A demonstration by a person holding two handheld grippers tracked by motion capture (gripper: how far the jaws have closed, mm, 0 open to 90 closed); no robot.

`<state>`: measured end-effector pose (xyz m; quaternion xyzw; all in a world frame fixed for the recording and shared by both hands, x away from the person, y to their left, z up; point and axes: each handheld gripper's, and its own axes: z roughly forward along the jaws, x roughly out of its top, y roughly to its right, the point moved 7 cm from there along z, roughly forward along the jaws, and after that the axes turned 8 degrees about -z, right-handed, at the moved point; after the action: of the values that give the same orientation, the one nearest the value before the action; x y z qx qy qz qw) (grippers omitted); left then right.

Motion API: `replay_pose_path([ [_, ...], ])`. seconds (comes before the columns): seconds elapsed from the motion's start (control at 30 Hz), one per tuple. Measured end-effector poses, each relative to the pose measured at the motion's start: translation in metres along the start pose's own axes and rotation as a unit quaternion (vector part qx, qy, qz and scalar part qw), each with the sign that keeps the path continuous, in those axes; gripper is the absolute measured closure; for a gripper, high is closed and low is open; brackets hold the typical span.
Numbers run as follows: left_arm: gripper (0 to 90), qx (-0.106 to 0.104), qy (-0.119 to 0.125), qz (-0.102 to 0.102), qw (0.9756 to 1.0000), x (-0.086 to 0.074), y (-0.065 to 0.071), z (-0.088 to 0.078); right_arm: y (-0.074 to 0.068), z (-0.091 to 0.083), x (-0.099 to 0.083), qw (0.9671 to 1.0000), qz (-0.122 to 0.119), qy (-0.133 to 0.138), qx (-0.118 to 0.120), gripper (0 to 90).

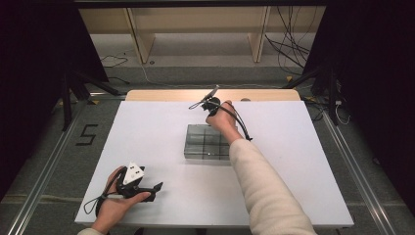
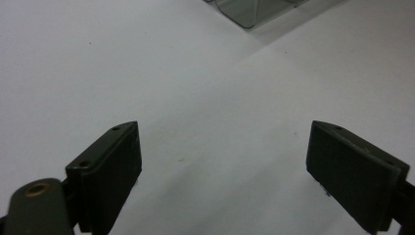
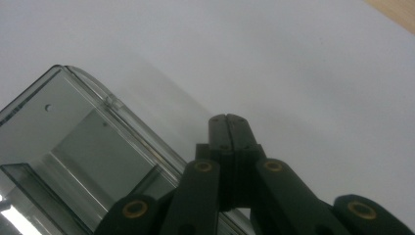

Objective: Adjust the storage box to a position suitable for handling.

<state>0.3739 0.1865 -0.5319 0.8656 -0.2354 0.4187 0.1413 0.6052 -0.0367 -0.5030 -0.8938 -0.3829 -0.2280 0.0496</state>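
A clear plastic box (image 1: 205, 144) with several compartments sits in the middle of the white table (image 1: 147, 142). The person's right hand (image 1: 222, 120) hovers over its far edge. In the right gripper view my right gripper (image 3: 228, 117) is shut, its jaws pressed together with nothing between them, just above the box's rounded rim (image 3: 73, 147). My left gripper (image 1: 154, 191) rests near the table's front left, jaws pointing right toward the box. It stands open (image 2: 225, 128) over bare table, and a corner of the box (image 2: 249, 10) shows at the top.
A strip of bare wood (image 1: 171, 94) runs along the table's far edge. Beyond it are a wooden shelf frame (image 1: 200, 29) and loose cables (image 1: 288, 49) on the floor. Dark curtains flank both sides.
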Motion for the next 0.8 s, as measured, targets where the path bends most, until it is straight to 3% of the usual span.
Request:
replay_pose_path([
  [0.13,13.3,-0.002,-0.001,0.002,1.0000,0.000,0.002,0.000,-0.010,-0.001,-0.009,0.9998,-0.012,-0.002,0.013,90.0],
  [0.3,14.1,-0.003,0.000,0.002,1.0000,0.000,0.003,0.000,-0.022,-0.004,-0.017,0.9994,-0.008,0.003,0.034,90.0],
  [0.8,18.9,-0.004,-0.004,0.000,1.0000,0.000,0.006,0.002,-0.046,-0.017,-0.035,0.9985,-0.033,-0.004,0.044,90.0],
])
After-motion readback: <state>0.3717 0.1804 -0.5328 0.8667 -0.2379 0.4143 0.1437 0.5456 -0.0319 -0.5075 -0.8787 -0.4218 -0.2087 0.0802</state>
